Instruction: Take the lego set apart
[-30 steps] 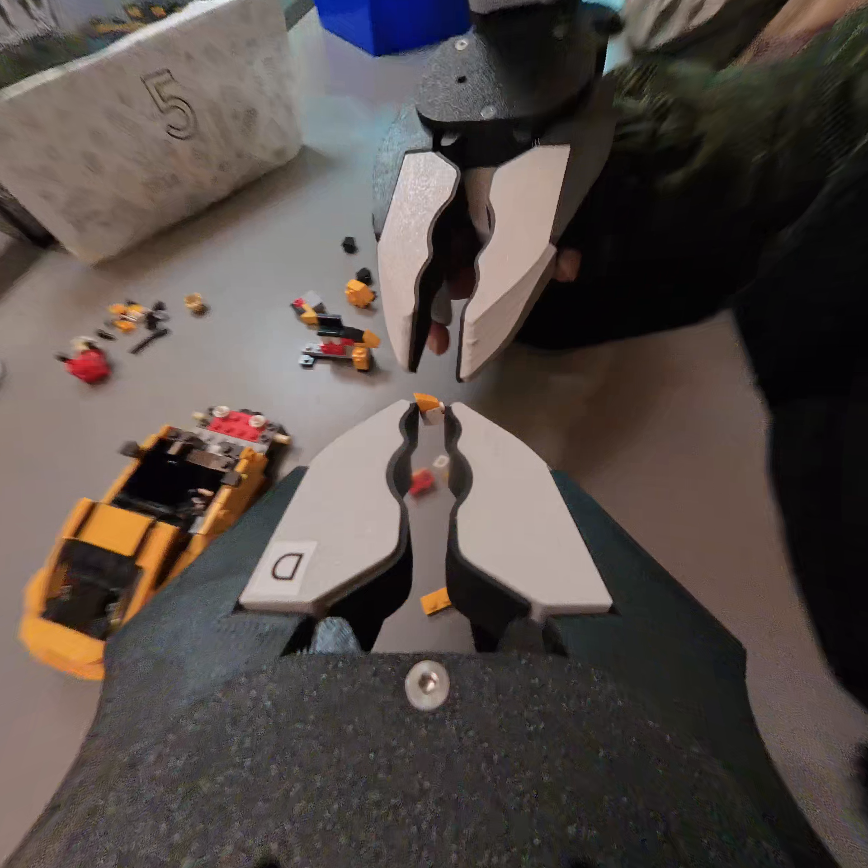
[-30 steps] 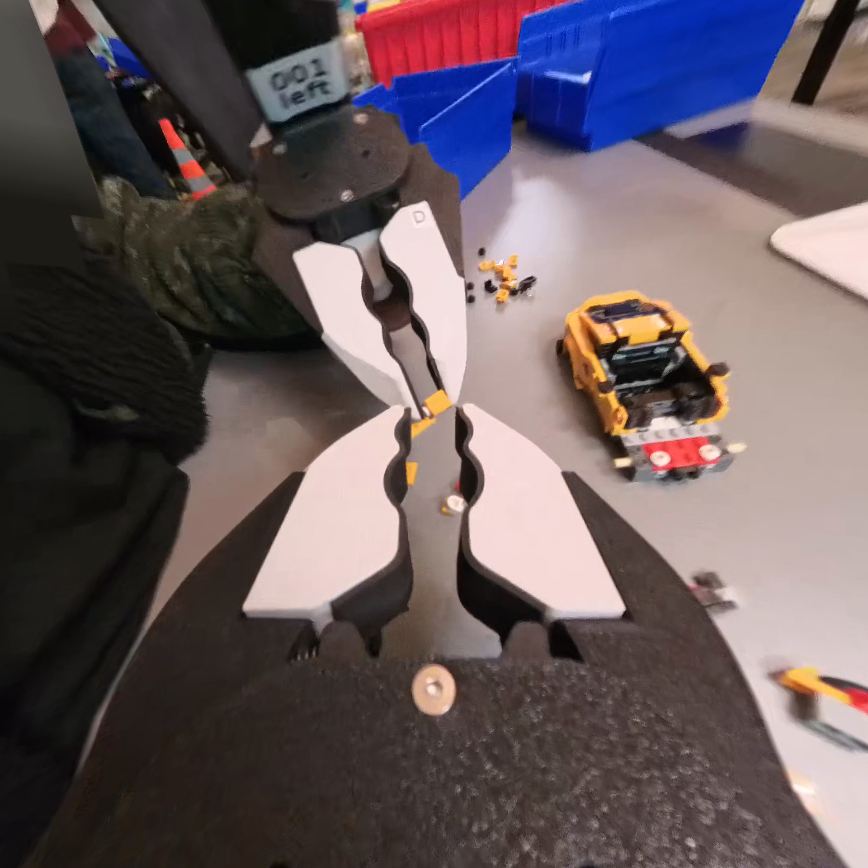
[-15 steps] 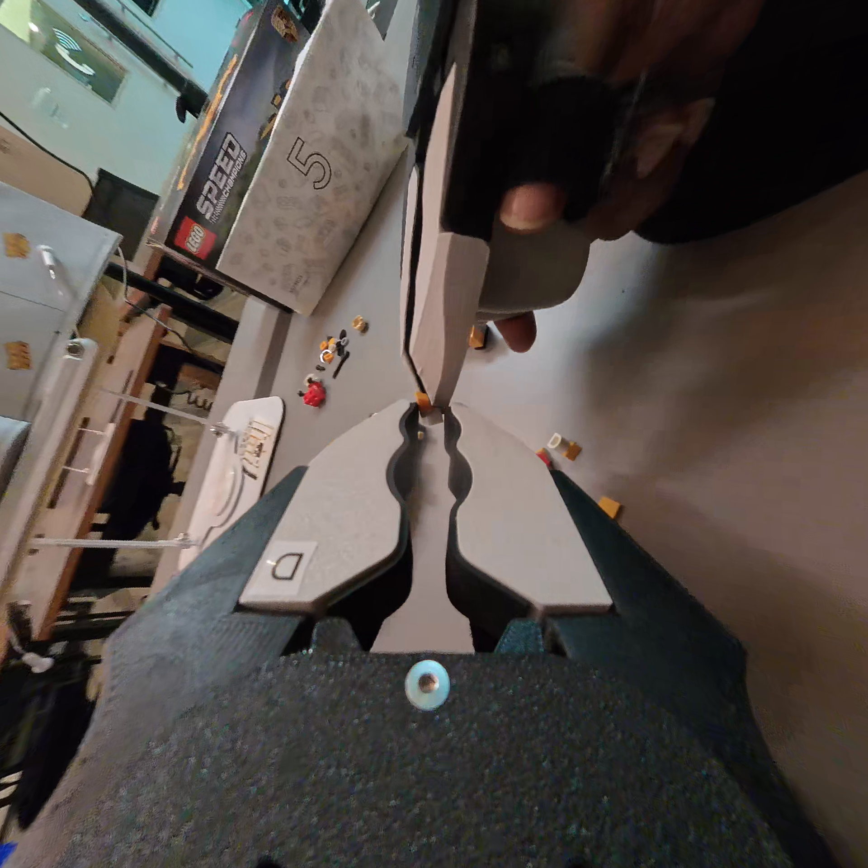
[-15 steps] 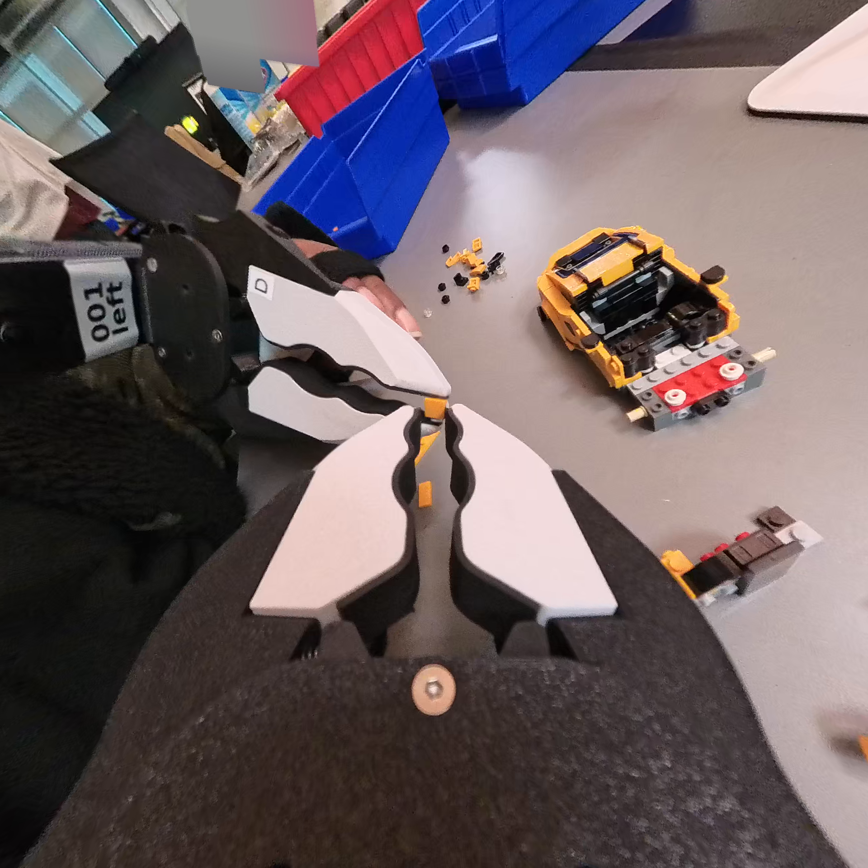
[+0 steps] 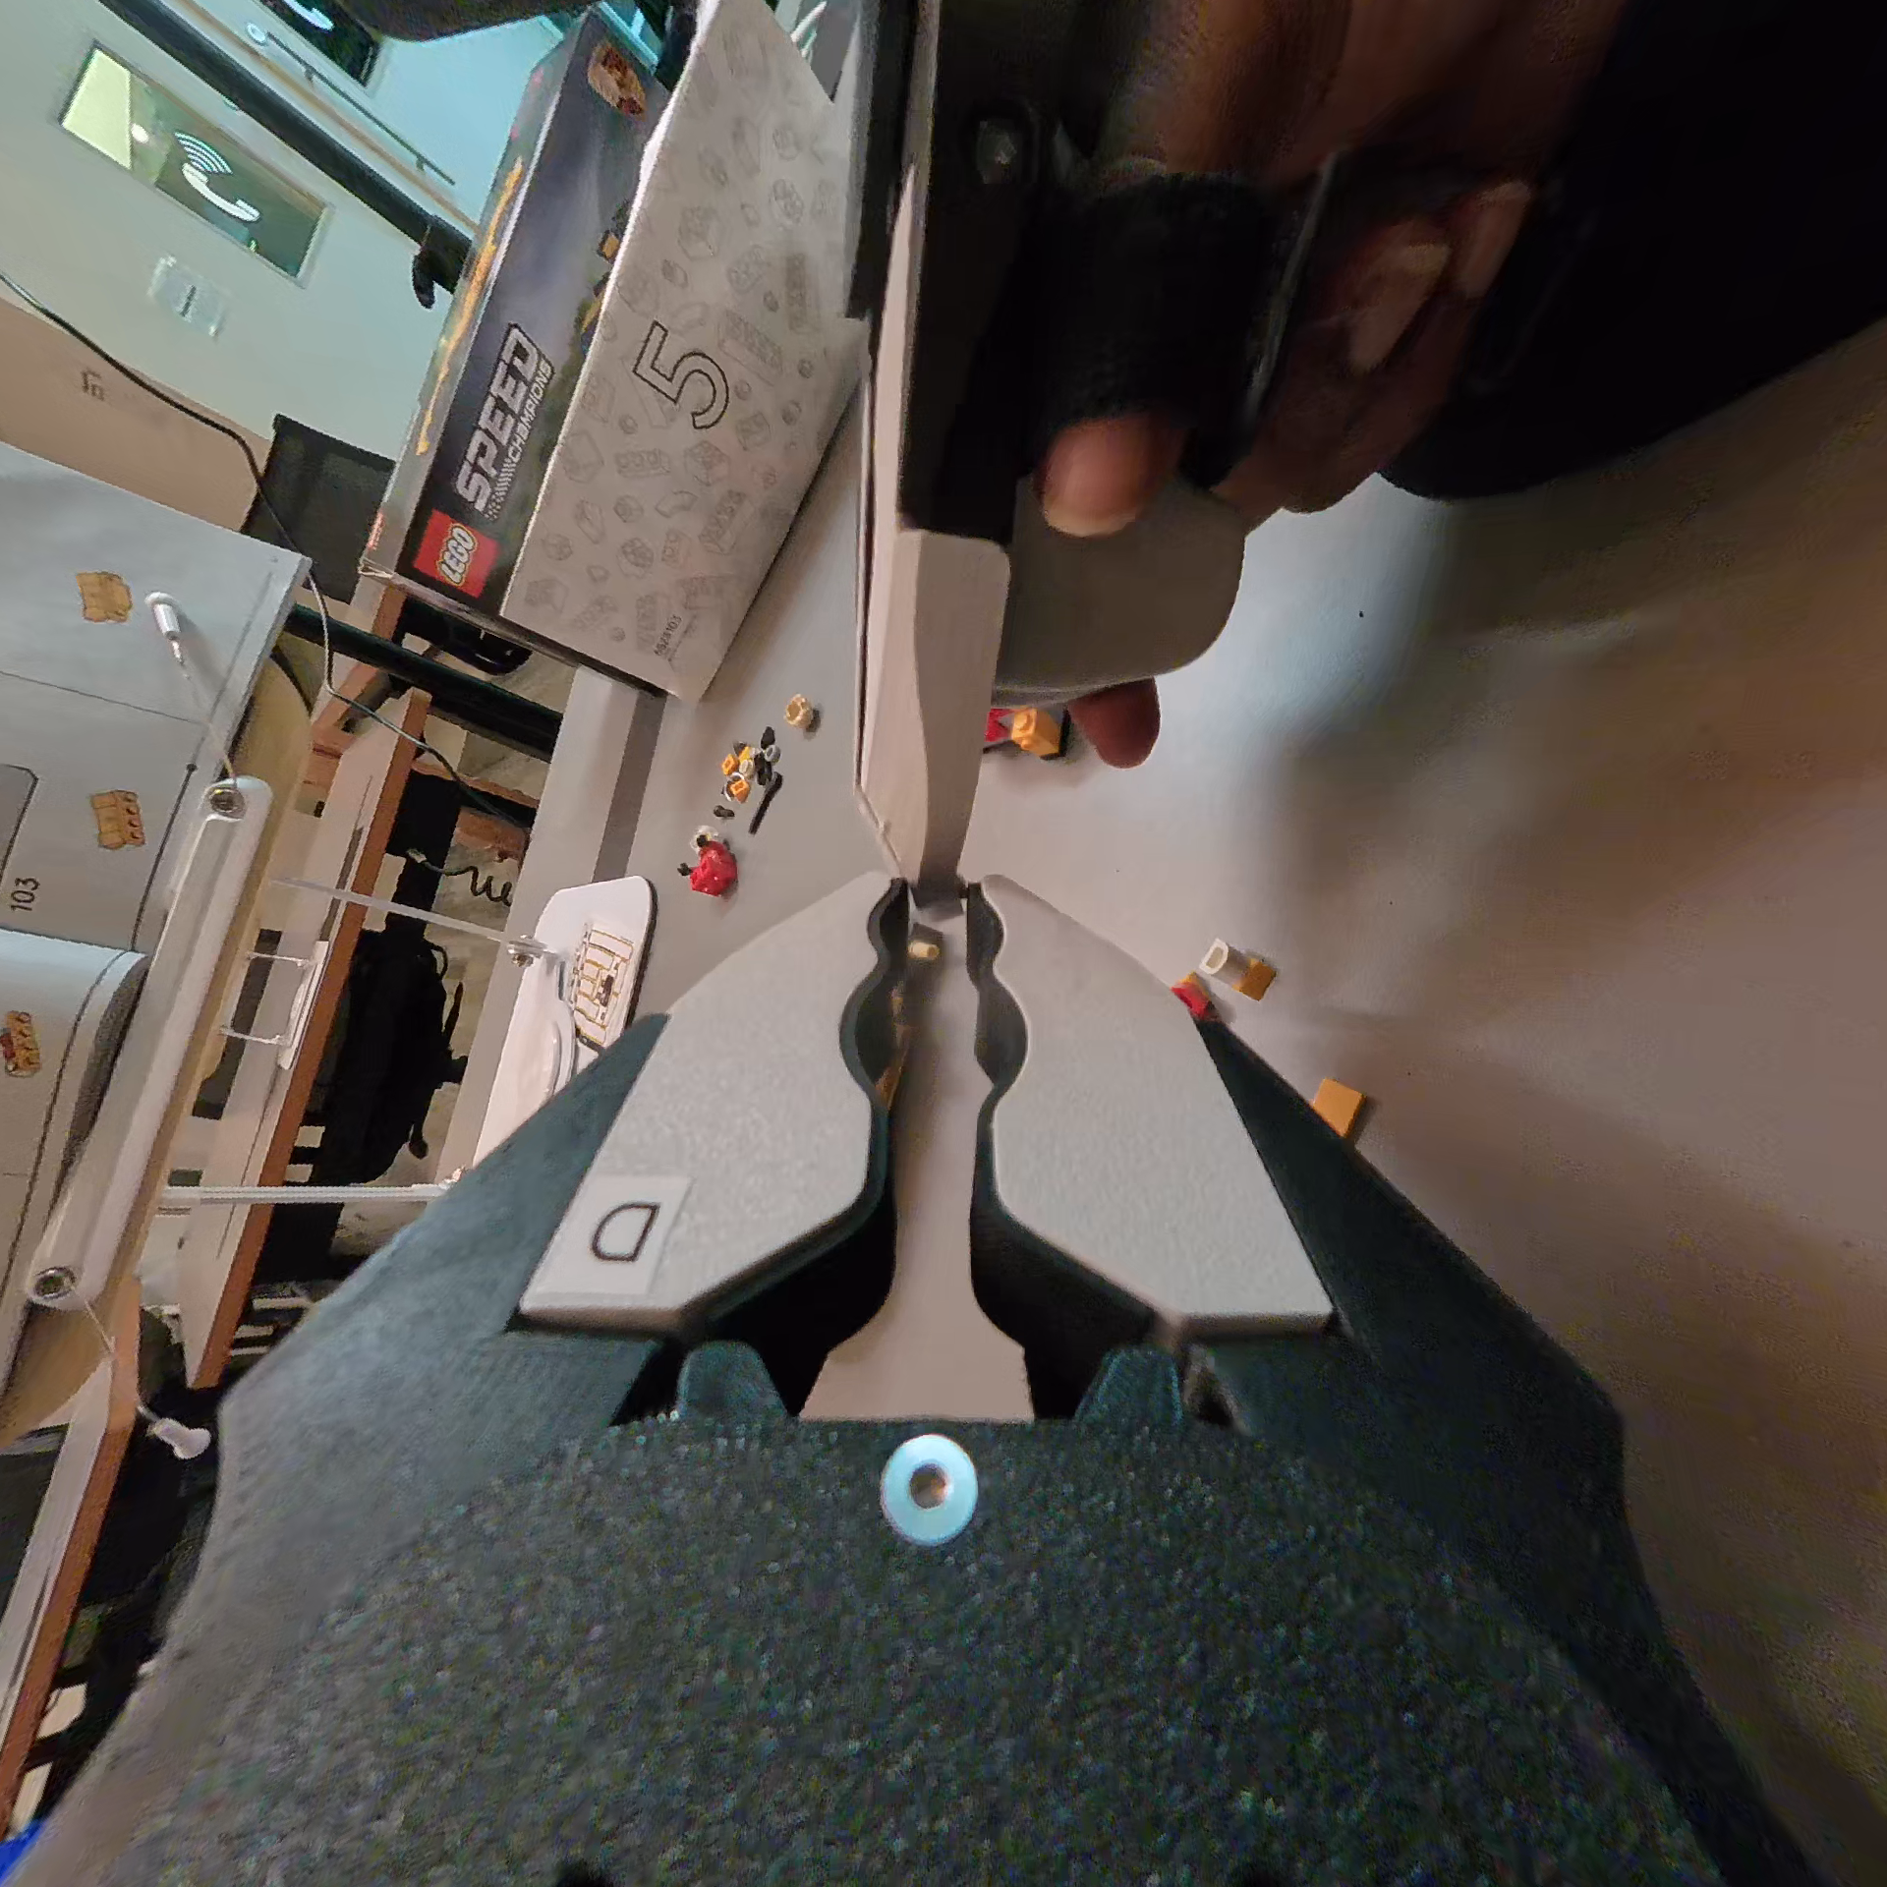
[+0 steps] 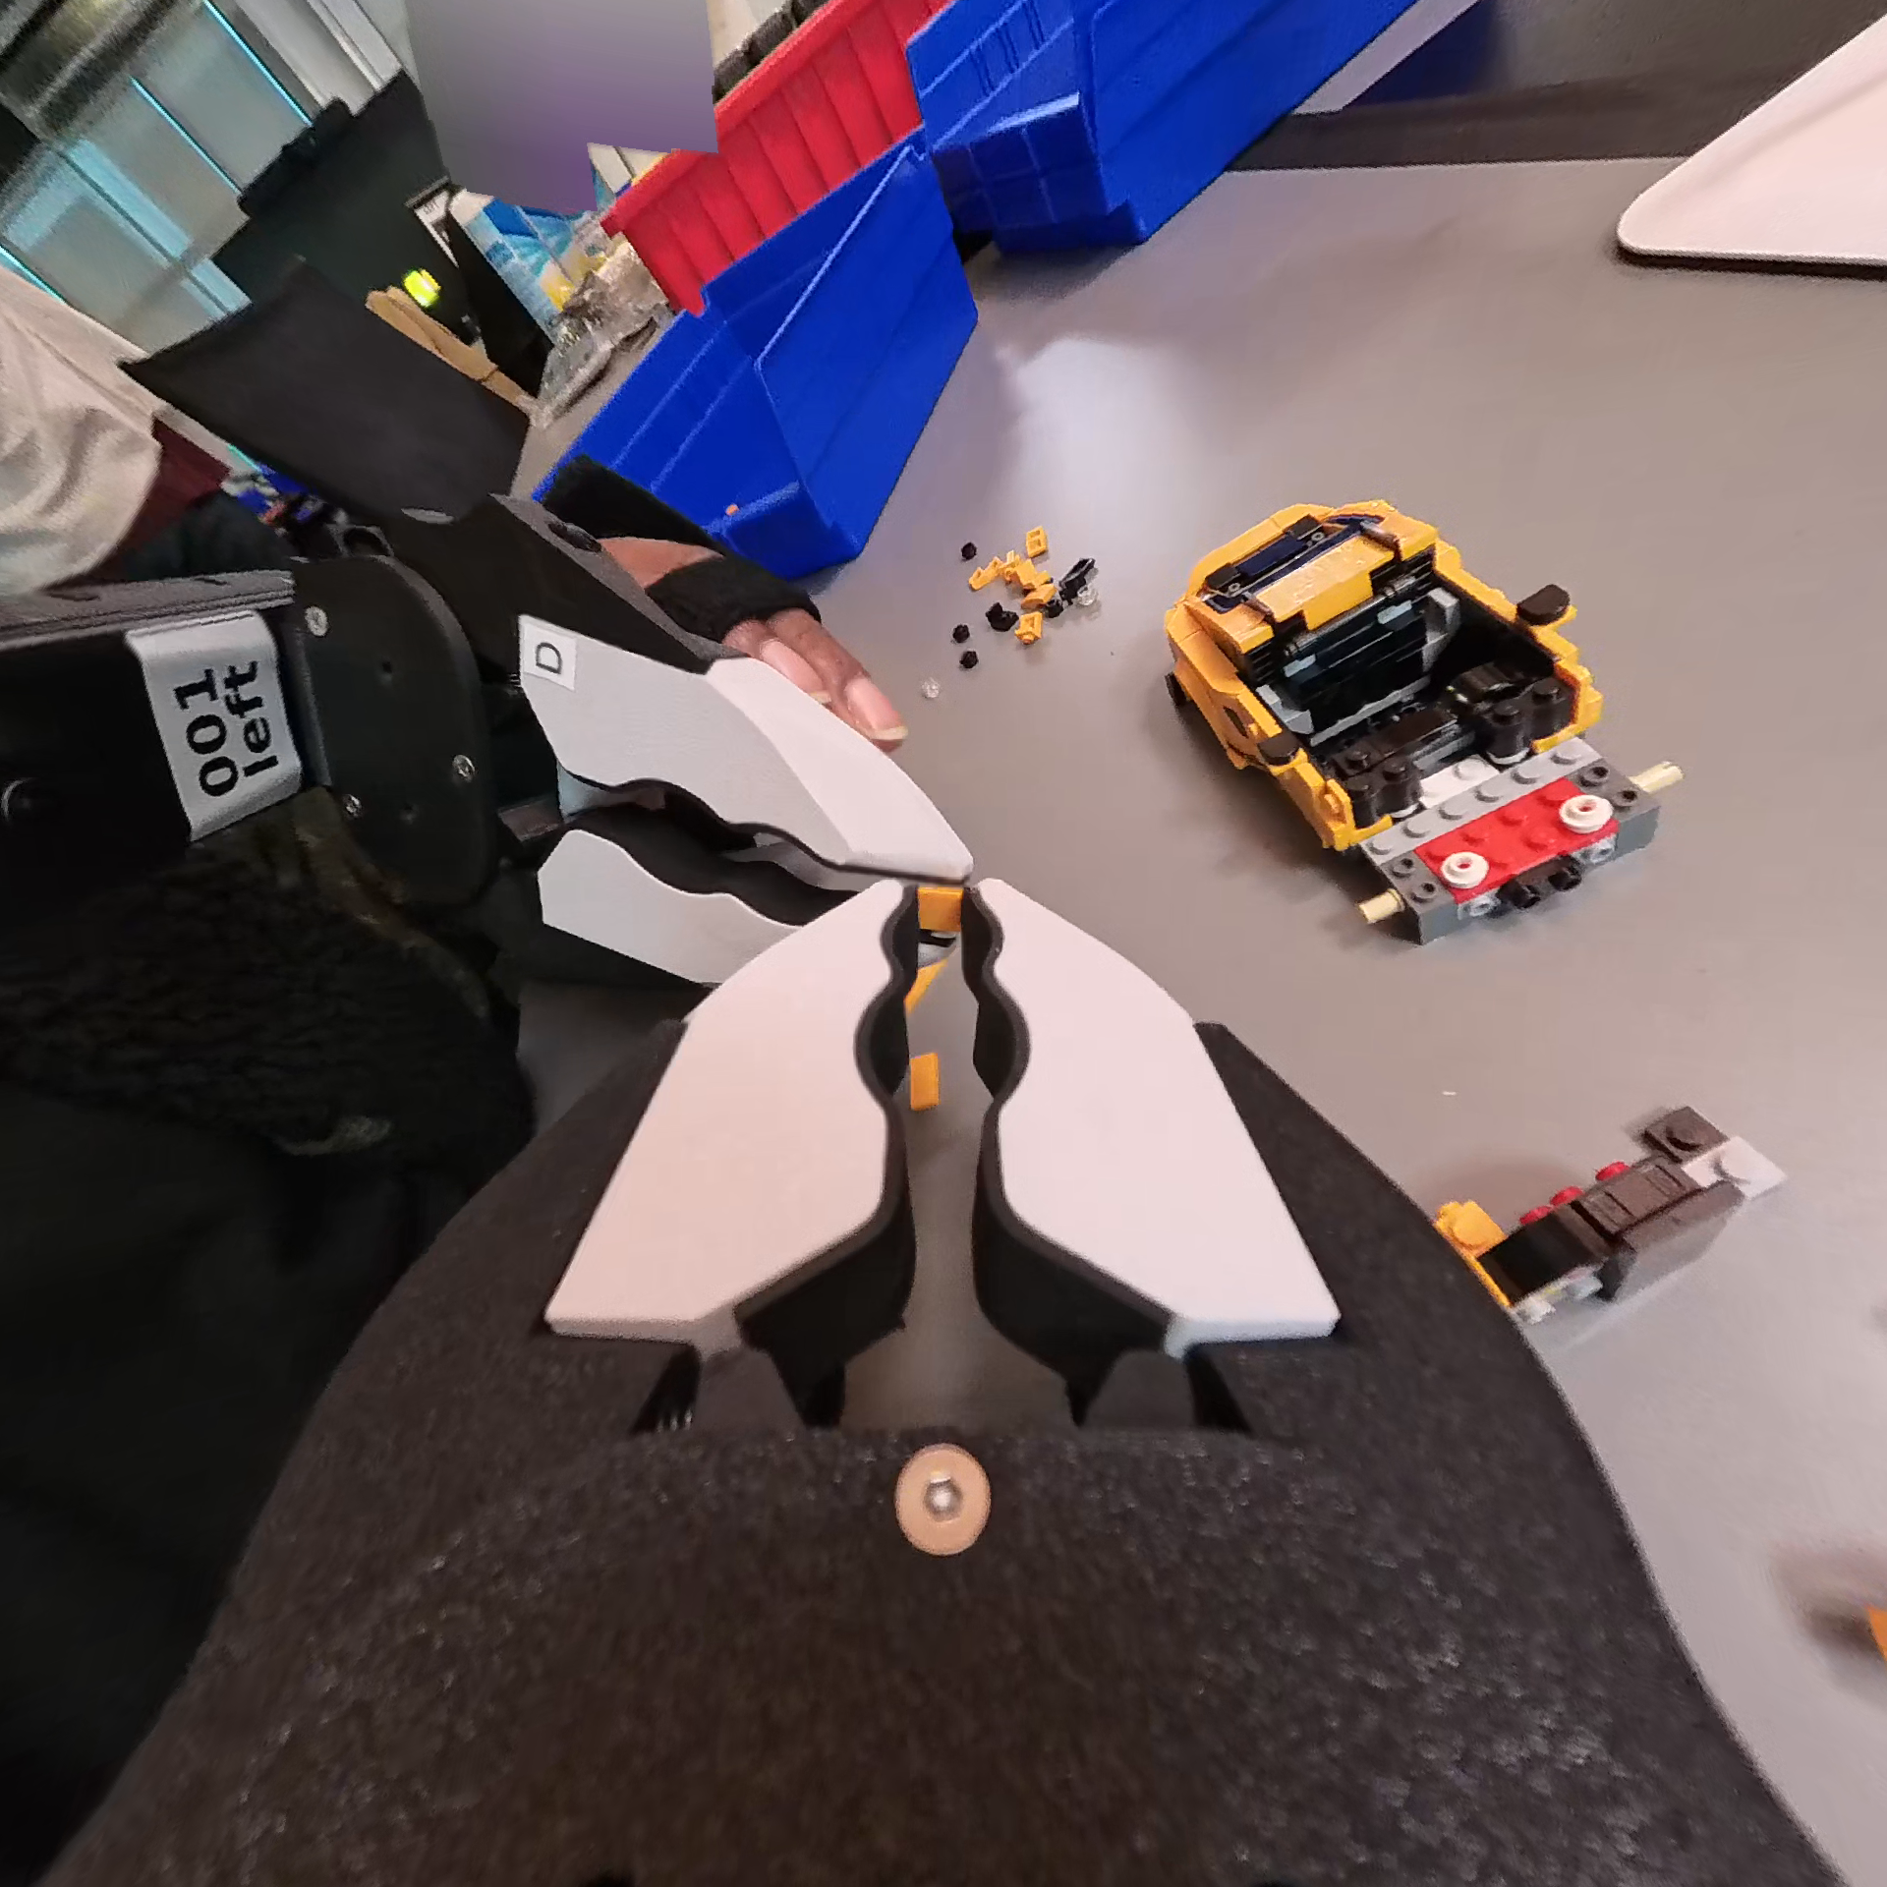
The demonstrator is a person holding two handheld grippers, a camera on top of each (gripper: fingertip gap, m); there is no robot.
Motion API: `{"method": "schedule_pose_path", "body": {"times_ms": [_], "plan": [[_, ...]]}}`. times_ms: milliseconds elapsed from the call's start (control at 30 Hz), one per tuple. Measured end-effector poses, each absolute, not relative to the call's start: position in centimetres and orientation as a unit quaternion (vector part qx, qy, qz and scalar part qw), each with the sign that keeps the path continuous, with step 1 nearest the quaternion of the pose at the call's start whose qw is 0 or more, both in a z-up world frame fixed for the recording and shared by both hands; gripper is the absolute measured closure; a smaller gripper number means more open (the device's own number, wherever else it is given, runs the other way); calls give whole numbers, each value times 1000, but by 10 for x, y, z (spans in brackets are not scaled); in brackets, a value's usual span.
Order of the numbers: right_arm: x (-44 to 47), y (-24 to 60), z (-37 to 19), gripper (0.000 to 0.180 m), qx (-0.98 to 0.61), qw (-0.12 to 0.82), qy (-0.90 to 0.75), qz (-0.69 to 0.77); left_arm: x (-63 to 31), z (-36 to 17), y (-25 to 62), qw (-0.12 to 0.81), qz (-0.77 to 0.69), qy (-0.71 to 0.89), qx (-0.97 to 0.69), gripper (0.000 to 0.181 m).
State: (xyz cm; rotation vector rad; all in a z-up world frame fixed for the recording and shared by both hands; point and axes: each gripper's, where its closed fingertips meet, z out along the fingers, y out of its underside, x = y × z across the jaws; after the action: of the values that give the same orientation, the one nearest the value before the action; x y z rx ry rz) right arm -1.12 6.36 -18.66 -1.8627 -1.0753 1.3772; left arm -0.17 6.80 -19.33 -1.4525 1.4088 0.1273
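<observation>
Grey table [image 6: 1327, 408]; orange piece [image 6: 937, 907] mostly hidden between tools.

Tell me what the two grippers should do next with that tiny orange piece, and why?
Probably pull gently apart. The right gripper and left gripper meet tip to tip, both pinching the tiny orange piece above the table, so a small tug or twist should split it.

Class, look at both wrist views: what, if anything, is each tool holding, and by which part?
Both tools pinch one small orange lego piece between them: the right tool by its top end, the left tool from the side. Its exact shape cannot be told.
</observation>
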Motion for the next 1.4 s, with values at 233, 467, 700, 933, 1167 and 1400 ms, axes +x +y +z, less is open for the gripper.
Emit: {"method": "schedule_pose_path", "body": {"times_ms": [233, 467, 700, 933, 1167, 1400], "plan": [[-11, 60, -180, 172, -682, 270, -390, 557, -1, -188, 65, 537, 38, 586, -606, 171], [-8, 52, -167, 172, -654, 244, -396, 597, 0, -176, 57, 537, -10, 589, -603, 171], [15, 75, -168, 172, -661, 333, -451, 500, -45, -211, 61, 415, -120, 572, -697, 171], [2, 35, -245, 171, -623, 284, -669, 289, -45, -249, 36, 288, -228, 578, -728, 168], [-4, 26, -244, 164, -602, 293, -683, 291, -32, -249, 24, 276, -282, 574, -718, 155], [-10, 19, -243, 161, -580, 309, -699, 283, -20, -242, 22, 288, -313, 560, -710, 159]]}}
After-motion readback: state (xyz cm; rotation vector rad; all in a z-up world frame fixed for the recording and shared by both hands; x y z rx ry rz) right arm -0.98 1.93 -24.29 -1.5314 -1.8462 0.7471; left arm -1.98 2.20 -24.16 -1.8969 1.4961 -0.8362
